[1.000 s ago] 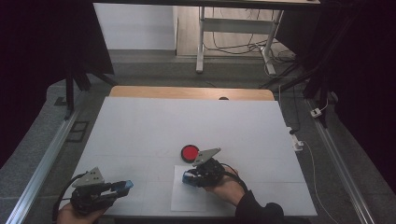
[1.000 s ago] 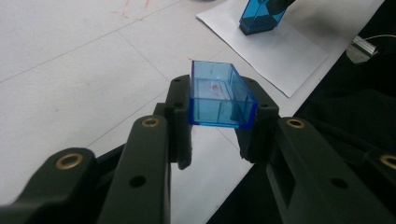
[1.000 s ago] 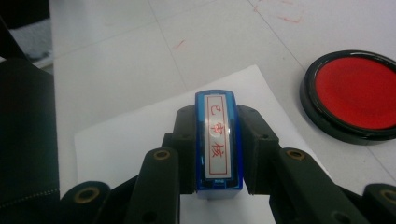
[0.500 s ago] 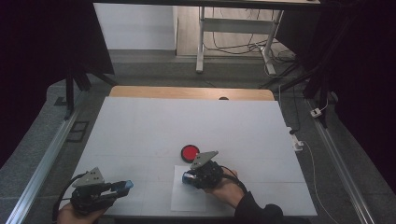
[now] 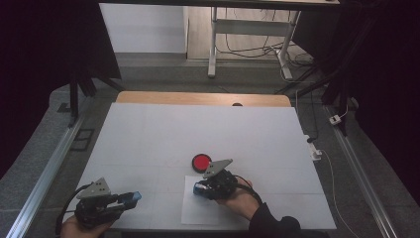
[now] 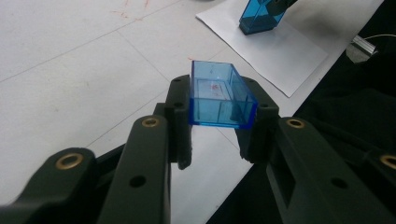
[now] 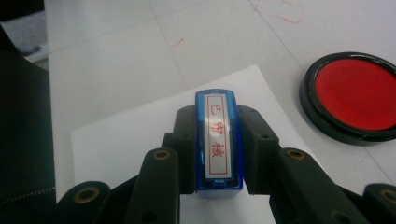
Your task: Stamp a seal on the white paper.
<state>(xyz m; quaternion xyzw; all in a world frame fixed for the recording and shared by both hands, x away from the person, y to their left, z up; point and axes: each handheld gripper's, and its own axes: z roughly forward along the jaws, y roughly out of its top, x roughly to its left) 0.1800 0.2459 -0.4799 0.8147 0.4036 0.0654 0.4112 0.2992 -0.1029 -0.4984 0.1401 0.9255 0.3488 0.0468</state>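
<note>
My right gripper (image 7: pixel 218 135) is shut on a blue stamp (image 7: pixel 218 140) whose white label carries red characters. The stamp (image 6: pixel 259 16) stands upright on a white sheet of paper (image 7: pixel 121 144), its lower end seemingly touching it. In the high view this gripper (image 5: pixel 199 189) is near the table's front centre. A round red ink pad (image 5: pixel 201 162) lies just beyond it. My left gripper (image 6: pixel 217 116) is shut on a clear blue stamp cap (image 6: pixel 219 95), held above the table at the front left (image 5: pixel 132 197).
The white table top (image 5: pixel 208 134) stretches far back with a wooden strip (image 5: pixel 198 98) along its rear edge. Metal rails run down both sides. The front edge is close under both hands.
The right gripper has shifted slightly with the stamp over the paper. The left gripper and cap have stayed where they were.
</note>
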